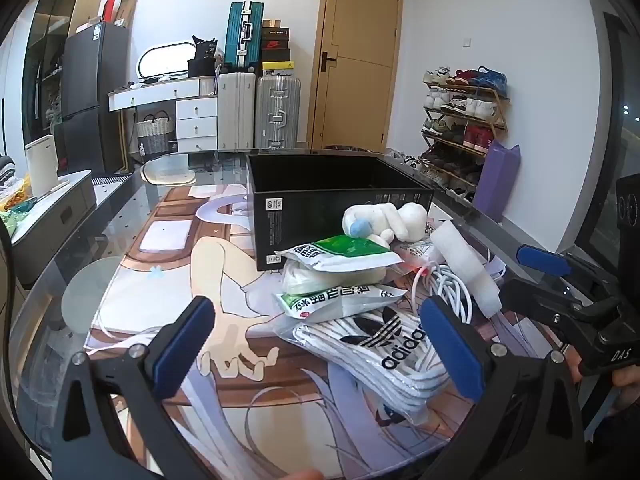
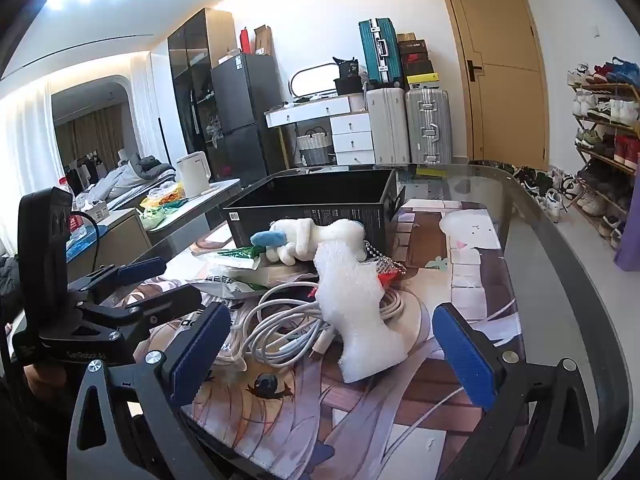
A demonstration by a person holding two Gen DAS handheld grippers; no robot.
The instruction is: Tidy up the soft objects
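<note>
A pile of soft things lies on the printed desk mat in front of an open black box (image 1: 340,196). In the left wrist view I see a white plush toy (image 1: 384,220), green-and-white packets (image 1: 340,254), a bagged pack of white adidas socks (image 1: 384,344), a white foam strip (image 1: 466,264) and a coiled white cable (image 1: 448,284). My left gripper (image 1: 320,344) is open and empty, just before the socks. My right gripper (image 2: 332,352) is open and empty around the near end of the foam strip (image 2: 356,312), with the cable (image 2: 280,324), plush toy (image 2: 316,236) and box (image 2: 316,204) beyond.
The glass table (image 2: 560,248) curves away on the right, with a shoe rack (image 1: 460,120) beyond it. Suitcases (image 1: 256,108), a white dresser and a dark fridge stand at the far wall. A side table with a white kettle (image 1: 40,164) is on the left.
</note>
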